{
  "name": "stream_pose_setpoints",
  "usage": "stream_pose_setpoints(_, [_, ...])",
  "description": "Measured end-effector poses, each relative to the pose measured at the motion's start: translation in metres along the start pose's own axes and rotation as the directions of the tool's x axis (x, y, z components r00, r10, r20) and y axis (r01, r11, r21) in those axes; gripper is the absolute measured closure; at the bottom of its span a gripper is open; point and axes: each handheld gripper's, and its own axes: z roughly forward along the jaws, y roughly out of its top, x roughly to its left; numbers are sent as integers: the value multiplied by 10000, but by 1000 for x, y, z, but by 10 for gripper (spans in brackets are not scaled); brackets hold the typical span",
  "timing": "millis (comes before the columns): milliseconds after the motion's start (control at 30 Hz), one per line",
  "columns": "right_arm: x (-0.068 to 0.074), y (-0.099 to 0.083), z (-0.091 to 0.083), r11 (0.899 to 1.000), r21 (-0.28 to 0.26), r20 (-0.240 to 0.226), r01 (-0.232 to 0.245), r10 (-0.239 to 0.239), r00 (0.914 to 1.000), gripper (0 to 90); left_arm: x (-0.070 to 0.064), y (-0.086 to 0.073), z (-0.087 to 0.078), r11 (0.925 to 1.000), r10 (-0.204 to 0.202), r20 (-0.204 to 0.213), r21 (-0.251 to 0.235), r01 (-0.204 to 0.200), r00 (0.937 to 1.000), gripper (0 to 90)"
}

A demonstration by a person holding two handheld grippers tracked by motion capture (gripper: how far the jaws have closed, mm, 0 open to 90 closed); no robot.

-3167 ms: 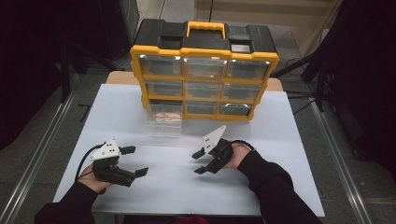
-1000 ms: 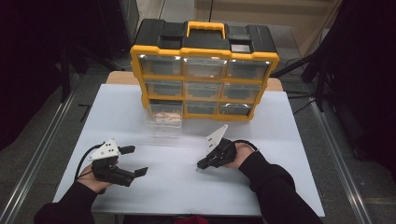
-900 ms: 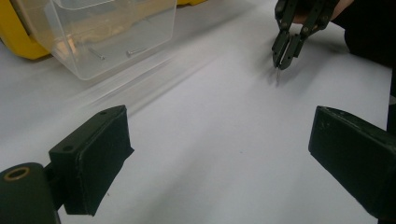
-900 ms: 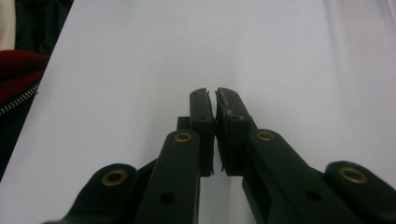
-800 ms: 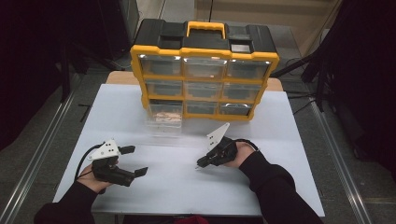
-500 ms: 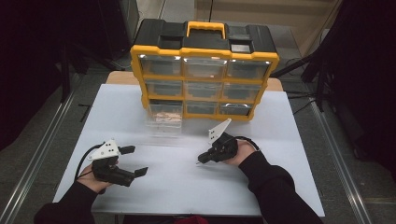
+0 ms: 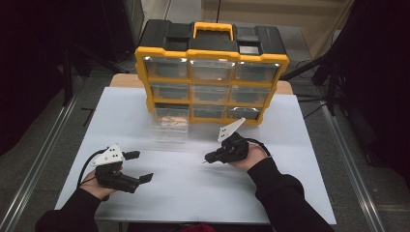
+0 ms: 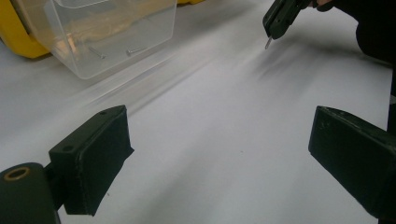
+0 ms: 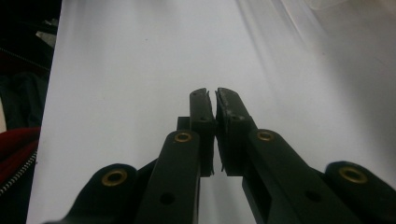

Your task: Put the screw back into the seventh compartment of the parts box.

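Currently the left hand-held gripper (image 7: 138, 166) rests low at the near left of the white worktop (image 7: 300, 159), its two black jaws spread wide with nothing between them; in the left gripper view the flat, matte pads (image 8: 100, 158) stand well apart over bare surface. Farther in and a little right sits the clear plastic drawer (image 7: 169, 126), pulled out onto the worktop just in front of the yellow-and-black organiser (image 7: 211, 72). It is a thin-walled, glossy, see-through box, and a couple of small metal screws (image 8: 135, 49) lie on its floor.

To the right, the right hand-held gripper (image 7: 209, 157) is pressed together on a small screw (image 8: 268, 42), a thin, silvery pin that pokes out beyond the jaw tips and points down toward the worktop. In the right gripper view the jaws stand almost touching, and the screw itself cannot be made out there.

From this gripper the drawer lies to the left and farther away, near but not touching. The right hand is clearly the nearer one to it. The drawer's long axis runs near to far, with its open top facing up, so I judge the coming move to be a short carry left and away, ending above that opening.
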Motion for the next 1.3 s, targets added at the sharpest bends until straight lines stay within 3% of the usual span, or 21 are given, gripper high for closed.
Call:
stream_pose_setpoints(300, [8, 8, -5, 9981, -216, 381, -571, 579, 9976, 874, 0, 0, 0, 10000, 5, 22, 26, -5, 10000, 55])
stream_pose_setpoints(533, [15, 15, -12, 9909, -895, 783, -1002, 1073, 9911, 874, 0, 0, 0, 10000, 6, 30, 40, -6, 10000, 55])
stream_pose_setpoints(667, [16, 17, -13, 9875, -891, 982, -1302, 1388, 9854, 873, 0, 0, 0, 10000, -13, 81, 35, 13, 10000, 55])
stream_pose_setpoints(900, [19, 23, -11, 9852, -934, 977, -1435, 1525, 9835, 873, 0, 0, 1, 10000, -26, 96, 31, 26, 10000, 55])
stream_pose_setpoints(1300, [23, 43, -8, 9771, -1147, 1370, -1793, 1943, 9713, 874, 0, 0, 1, 10000, -22, 83, 74, 22, 10000, 55])
